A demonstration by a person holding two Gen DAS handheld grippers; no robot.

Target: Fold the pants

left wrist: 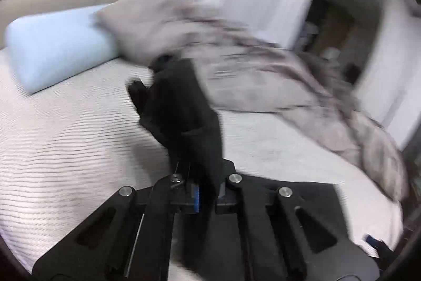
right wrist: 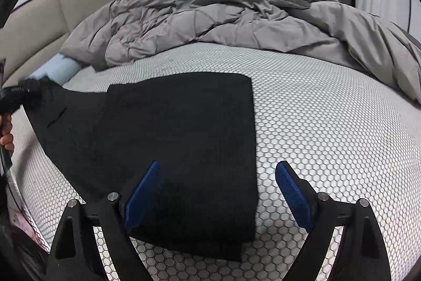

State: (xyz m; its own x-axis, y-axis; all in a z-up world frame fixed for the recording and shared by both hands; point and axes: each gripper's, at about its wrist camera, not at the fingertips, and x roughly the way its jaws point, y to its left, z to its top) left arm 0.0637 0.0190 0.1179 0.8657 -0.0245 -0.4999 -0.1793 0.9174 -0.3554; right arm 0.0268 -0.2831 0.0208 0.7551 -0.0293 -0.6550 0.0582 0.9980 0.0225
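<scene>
- Your left gripper [left wrist: 196, 191] is clamped on a bunch of the black pants [right wrist: 168, 138]; in the left wrist view the dark cloth rises in a crumpled peak right out from between the closed jaws.
- Your right gripper [right wrist: 217, 191] has its jaws spread wide with nothing pressed between the blue pads [right wrist: 143, 191]; one finger is over the cloth, the other over bare mattress [right wrist: 329, 123], straddling the right-hand edge of the pants.
- The pants lie mostly flat on the honeycomb-patterned mattress, well clear of the rumpled grey duvet [right wrist: 210, 17] behind; the left end is lifted off the bed toward the pale blue pillow [left wrist: 58, 44], where your left gripper has it.
- Expect the fabric to be light, limp and floppy: it sags from any single grip point and drags the flat part along with it, so it looks likely to wrinkle if pulled fast.
- It appears layered already, so pinch through all layers at a corner or the hem edge near your right fingers, not mid-panel.
- Two grips at matching corners should keep the fold line straight.
</scene>
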